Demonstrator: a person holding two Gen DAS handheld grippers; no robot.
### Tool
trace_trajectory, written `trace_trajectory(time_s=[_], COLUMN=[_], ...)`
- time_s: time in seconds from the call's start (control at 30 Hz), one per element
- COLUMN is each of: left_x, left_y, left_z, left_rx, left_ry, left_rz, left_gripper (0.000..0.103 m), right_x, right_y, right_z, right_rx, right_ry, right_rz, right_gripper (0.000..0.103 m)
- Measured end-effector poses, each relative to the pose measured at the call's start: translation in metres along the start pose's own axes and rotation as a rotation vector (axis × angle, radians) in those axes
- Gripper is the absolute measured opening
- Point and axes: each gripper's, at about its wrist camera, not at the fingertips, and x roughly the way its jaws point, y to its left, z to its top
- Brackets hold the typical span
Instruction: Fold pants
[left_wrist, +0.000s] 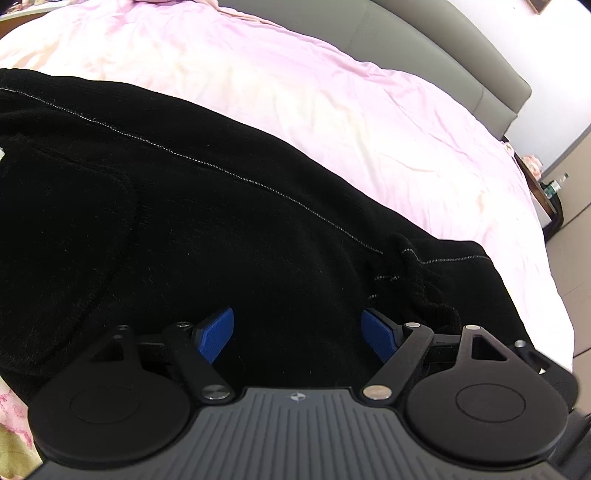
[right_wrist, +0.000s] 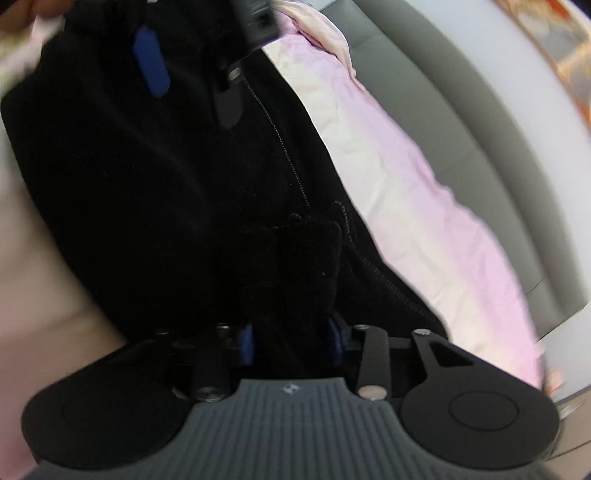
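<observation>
Black pants (left_wrist: 184, 221) with a pale stitched seam lie spread on a pink bed sheet (left_wrist: 369, 110). Their waistband and drawstring (left_wrist: 417, 266) are at the right. My left gripper (left_wrist: 297, 332) hovers over the pants near the waistband, open, with nothing pinched between its blue pads. In the blurred right wrist view, my right gripper (right_wrist: 291, 339) is shut on a thick bunched fold of the pants (right_wrist: 147, 184), and the cloth fills the gap from pad to pad. A blue pad of the left gripper's fingers (right_wrist: 151, 62) shows at the top of that view, over the pants.
A grey padded headboard (left_wrist: 424, 48) runs along the far side of the bed. A small bedside table with bottles (left_wrist: 550, 192) stands past the bed's right corner. Bare pink sheet (right_wrist: 406, 203) lies between the pants and the headboard (right_wrist: 480, 147).
</observation>
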Motion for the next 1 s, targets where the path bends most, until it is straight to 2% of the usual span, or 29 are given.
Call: trace_trajectory(time_s=[0.03,0.13,0.2,0.27,0.33,0.4,0.5,0.6,0.67,0.73,0.87,0.97,1.0], left_x=[0.001,0.004,0.008,0.01,0.009,0.009,0.011,0.018,0.028,0.044,0.069,0.093,0.101], left_y=[0.001,0.001,-0.006,-0.011,-0.016,-0.021,-0.027,-0.036,-0.042,-0.045,-0.05,-0.053,-0.053], left_z=[0.0,-0.004,-0.004,-0.005,-0.005,-0.006,-0.007,-0.005,-0.001,0.002,0.007,0.008,0.008], left_rx=[-0.001,-0.007,0.0,0.016,0.038,0.055,0.058,0.026,-0.014,-0.055,-0.134,-0.191,-0.211], left_ry=[0.004,0.012,0.023,0.035,0.045,0.053,0.07,0.081,0.099,0.136,0.177,0.241,0.254], left_rz=[-0.002,-0.011,-0.017,-0.029,-0.047,-0.07,-0.114,-0.178,-0.224,-0.253,-0.285,-0.296,-0.3], left_gripper=[0.092,0.092,0.092,0.092,0.092,0.093,0.093,0.096,0.099,0.099,0.099,0.099,0.099], right_x=[-0.008,-0.021,-0.027,-0.033,-0.04,-0.045,-0.04,-0.028,-0.018,-0.012,-0.006,-0.007,0.0], right_y=[-0.009,-0.032,-0.048,-0.073,-0.102,-0.128,-0.165,-0.189,-0.192,-0.192,-0.19,-0.187,-0.183], right_z=[-0.002,-0.01,-0.016,-0.021,-0.031,-0.044,-0.07,-0.102,-0.117,-0.127,-0.134,-0.143,-0.134], right_rx=[0.042,0.155,0.224,0.348,0.496,0.606,0.795,1.054,1.169,1.219,1.229,1.236,1.242], right_ry=[-0.004,0.04,0.029,0.0,-0.044,-0.067,-0.032,0.03,0.044,0.033,0.029,0.014,0.008], right_rz=[0.04,0.243,0.31,0.357,0.339,0.263,0.157,0.131,0.164,0.191,0.214,0.24,0.253], right_gripper=[0.037,0.054,0.053,0.044,0.043,0.044,0.045,0.049,0.05,0.053,0.053,0.053,0.053])
